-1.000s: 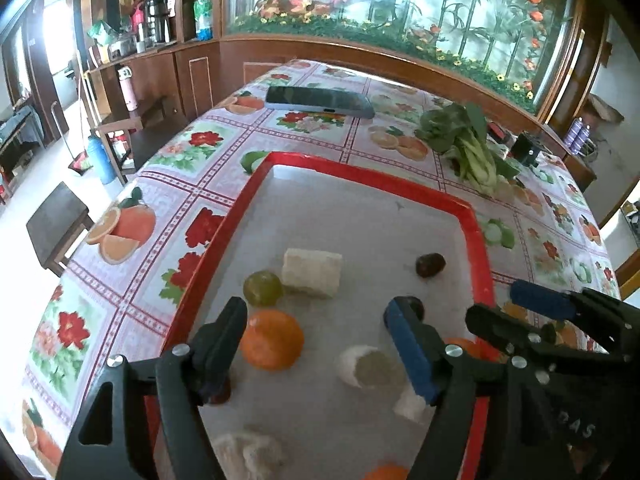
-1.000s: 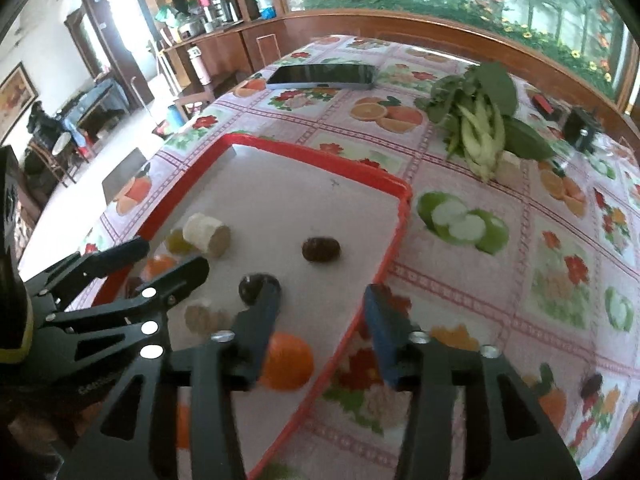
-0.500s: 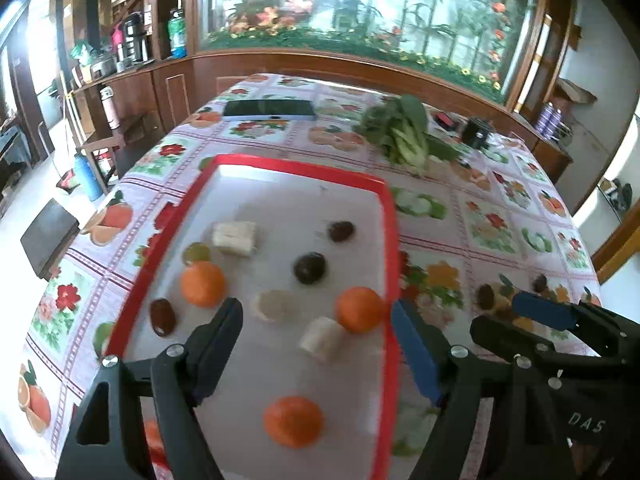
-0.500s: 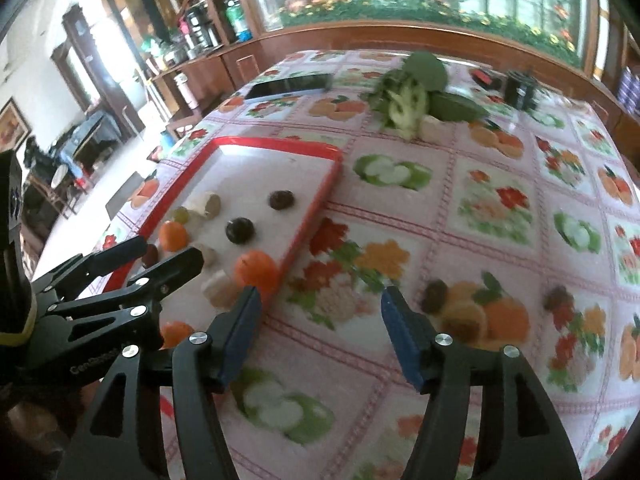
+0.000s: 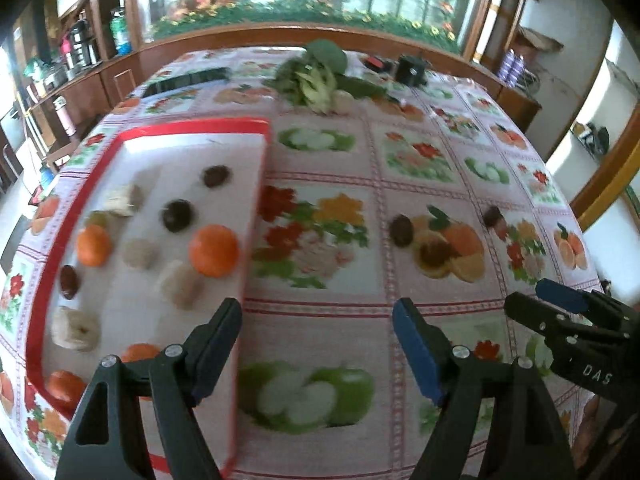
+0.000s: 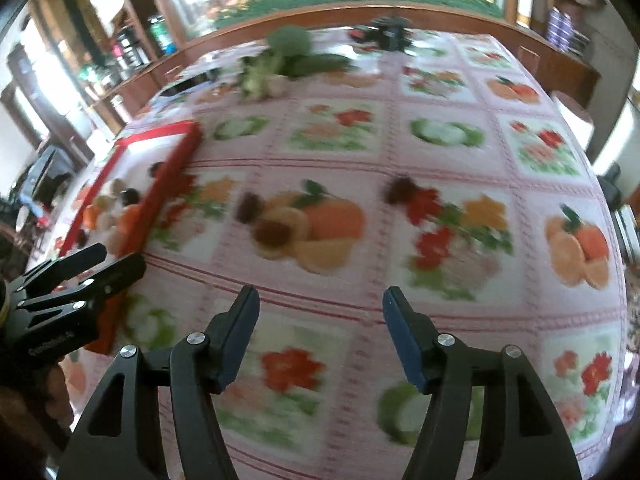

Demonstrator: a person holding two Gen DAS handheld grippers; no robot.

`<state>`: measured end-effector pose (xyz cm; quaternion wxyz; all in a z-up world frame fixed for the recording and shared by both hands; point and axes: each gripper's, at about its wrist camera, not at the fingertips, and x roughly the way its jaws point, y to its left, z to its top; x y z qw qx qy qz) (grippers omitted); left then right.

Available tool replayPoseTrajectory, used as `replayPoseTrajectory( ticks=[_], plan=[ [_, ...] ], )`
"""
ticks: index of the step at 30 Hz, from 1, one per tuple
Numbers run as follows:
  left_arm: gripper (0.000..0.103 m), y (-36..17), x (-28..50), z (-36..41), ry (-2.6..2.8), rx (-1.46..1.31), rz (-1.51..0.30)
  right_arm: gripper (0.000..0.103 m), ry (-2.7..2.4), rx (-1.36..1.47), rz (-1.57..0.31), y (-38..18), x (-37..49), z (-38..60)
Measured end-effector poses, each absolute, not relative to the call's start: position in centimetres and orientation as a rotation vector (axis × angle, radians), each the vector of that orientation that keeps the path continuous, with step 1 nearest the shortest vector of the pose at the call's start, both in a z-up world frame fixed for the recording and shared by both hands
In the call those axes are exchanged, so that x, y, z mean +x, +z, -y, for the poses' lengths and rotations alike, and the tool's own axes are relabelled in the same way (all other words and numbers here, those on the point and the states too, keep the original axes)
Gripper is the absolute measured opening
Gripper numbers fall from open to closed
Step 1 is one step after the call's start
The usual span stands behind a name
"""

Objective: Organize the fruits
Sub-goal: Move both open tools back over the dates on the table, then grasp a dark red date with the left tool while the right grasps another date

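A red-rimmed tray (image 5: 256,208) at the left holds oranges (image 5: 214,251), dark round fruits (image 5: 178,215) and pale cut pieces (image 5: 179,284). Three dark fruits lie loose on the flowered tablecloth to its right; one (image 5: 401,230) is left of the others, and they also show in the right wrist view (image 6: 249,207). My left gripper (image 5: 318,344) is open and empty, above the cloth at the tray's near right edge. My right gripper (image 6: 318,334) is open and empty above the cloth, short of the loose fruits; it shows in the left wrist view (image 5: 560,308).
Leafy greens (image 5: 316,76) lie at the far side of the table, with a black box (image 5: 412,70) to their right and a dark phone (image 5: 192,78) to their left. The table edge is at the right; cabinets and chairs stand beyond.
Both grippers have swung right, off the tray and over the tablecloth. The loose dark fruits have come into view. Both stay open.
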<state>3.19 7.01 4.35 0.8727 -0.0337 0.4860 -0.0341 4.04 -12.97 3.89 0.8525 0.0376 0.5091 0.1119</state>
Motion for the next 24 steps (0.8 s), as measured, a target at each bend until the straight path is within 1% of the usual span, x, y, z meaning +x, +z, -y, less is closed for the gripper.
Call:
replayPoseTrajectory(
  ticks=[12, 22, 24],
  plan=[
    [0.080, 3.0, 6.2, -0.2, -0.096, -0.069, -1.051, 0.064, 0.207, 0.163, -1.100, 2.5, 3.8, 18.5],
    [0.079, 1.3, 8.4, 1.5, -0.012, -0.092, -1.053, 0.065, 0.243, 0.226, -1.100, 2.3, 4.4, 20.9],
    [0.067, 1.3, 8.4, 1.5, 0.003, -0.093, -1.035, 0.065, 0.250, 0.236, -1.098, 2.3, 4.6, 21.1]
  ],
)
